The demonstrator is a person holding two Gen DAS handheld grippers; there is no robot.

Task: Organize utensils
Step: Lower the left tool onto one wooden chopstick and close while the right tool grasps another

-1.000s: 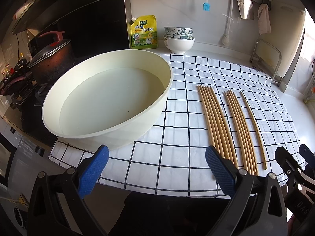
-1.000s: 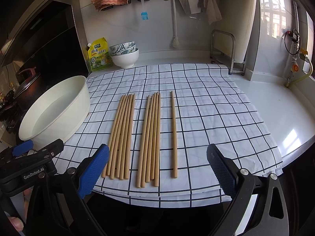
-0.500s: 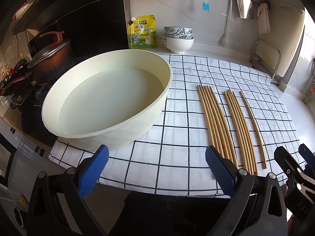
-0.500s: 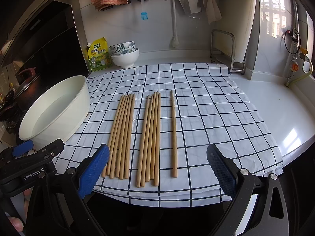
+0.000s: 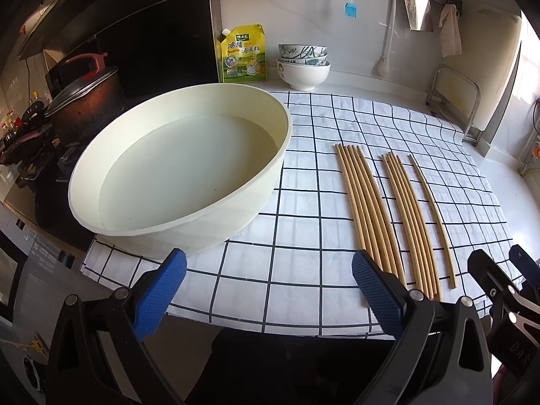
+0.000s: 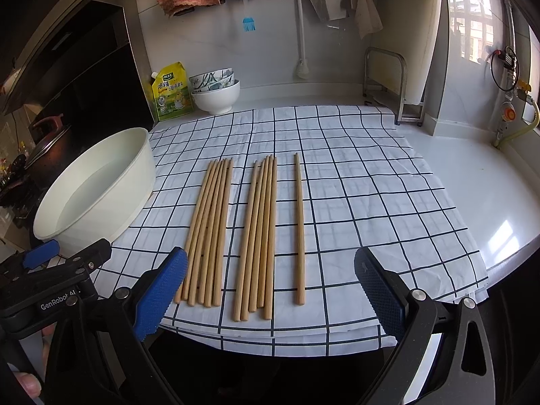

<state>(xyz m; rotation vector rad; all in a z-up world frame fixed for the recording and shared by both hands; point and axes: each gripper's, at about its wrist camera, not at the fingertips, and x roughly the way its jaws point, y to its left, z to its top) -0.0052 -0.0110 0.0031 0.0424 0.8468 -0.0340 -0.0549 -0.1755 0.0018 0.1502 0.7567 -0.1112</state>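
Observation:
Wooden chopsticks lie on a white checked cloth in three lots: a left bundle, a middle bundle and a single chopstick. In the left wrist view the left bundle, the middle bundle and the single chopstick lie right of centre. My left gripper is open and empty at the cloth's near edge, in front of the basin. My right gripper is open and empty just before the near ends of the chopsticks.
A cream basin of water stands on the cloth's left side and shows in the right wrist view. Stacked bowls and a yellow pouch stand at the back wall. A pot sits on the stove at left. A metal rack stands back right.

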